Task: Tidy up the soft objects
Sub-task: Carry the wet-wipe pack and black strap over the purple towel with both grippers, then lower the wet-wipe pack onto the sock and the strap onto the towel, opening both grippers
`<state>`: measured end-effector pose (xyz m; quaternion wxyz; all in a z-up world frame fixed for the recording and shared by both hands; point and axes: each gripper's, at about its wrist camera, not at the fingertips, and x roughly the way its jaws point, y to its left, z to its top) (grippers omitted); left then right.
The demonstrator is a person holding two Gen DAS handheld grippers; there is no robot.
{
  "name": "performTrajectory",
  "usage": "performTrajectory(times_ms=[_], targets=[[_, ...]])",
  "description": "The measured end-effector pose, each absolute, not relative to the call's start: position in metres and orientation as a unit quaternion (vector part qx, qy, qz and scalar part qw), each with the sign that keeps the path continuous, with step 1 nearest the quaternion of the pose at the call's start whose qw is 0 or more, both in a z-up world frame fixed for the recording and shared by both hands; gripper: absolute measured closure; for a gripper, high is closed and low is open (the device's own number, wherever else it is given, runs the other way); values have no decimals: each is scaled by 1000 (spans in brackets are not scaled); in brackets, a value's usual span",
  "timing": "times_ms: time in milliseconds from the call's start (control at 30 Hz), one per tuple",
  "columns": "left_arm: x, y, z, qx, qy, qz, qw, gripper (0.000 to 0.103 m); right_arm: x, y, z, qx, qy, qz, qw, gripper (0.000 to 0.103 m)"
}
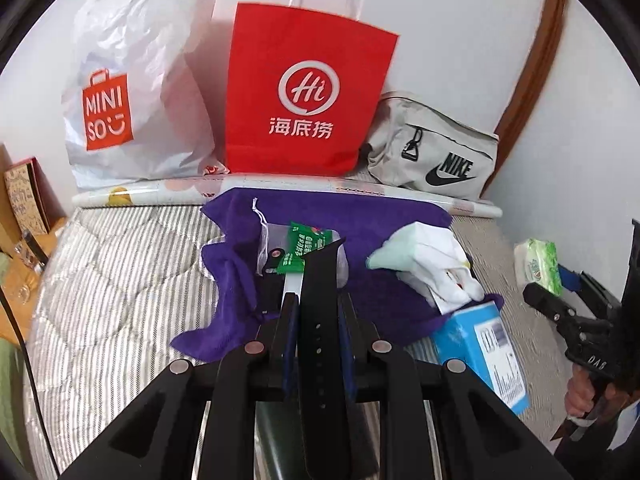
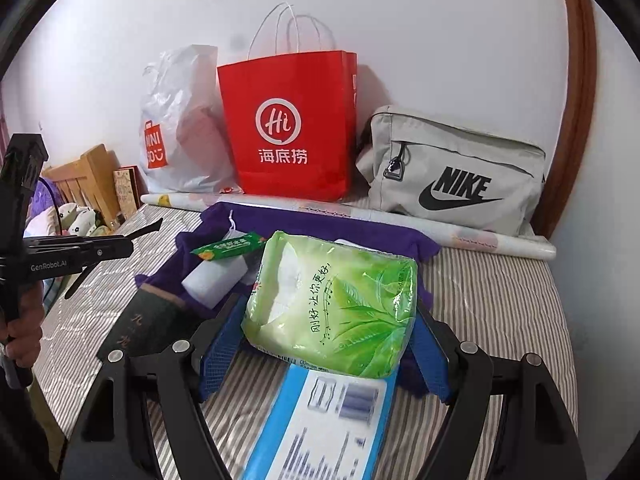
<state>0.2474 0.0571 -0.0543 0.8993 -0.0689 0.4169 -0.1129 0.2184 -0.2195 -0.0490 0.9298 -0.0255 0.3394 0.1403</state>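
The left gripper (image 1: 318, 304) pinches a black strap (image 1: 316, 320); the right gripper (image 2: 326, 344) clamps a tissue pack (image 2: 332, 308). The slick wrapper could slide from the pads, and the thin strap could slip out and drop onto the purple cloth (image 1: 384, 296).

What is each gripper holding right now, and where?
Left gripper: black perforated strap, clamped mid-length. Right gripper: green tissue pack, gripped across its sides.

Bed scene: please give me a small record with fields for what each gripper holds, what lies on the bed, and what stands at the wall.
left gripper: shut on black strap
right gripper: shut on green tissue pack
on bed: purple cloth, blue box, green sachet
at wall: white Miniso bag, red paper bag, grey Nike bag
bed cover: striped
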Motion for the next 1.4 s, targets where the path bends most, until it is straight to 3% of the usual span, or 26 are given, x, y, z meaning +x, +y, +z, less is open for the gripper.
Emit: performTrajectory(times_ms=[600, 1400], targets=[[316, 59, -70, -68, 429, -116, 893, 85, 292, -213, -73, -14, 368, 139, 919, 25], [351, 47, -108, -49, 469, -134, 871, 85, 336, -186, -116, -43, 430, 152, 889, 25]])
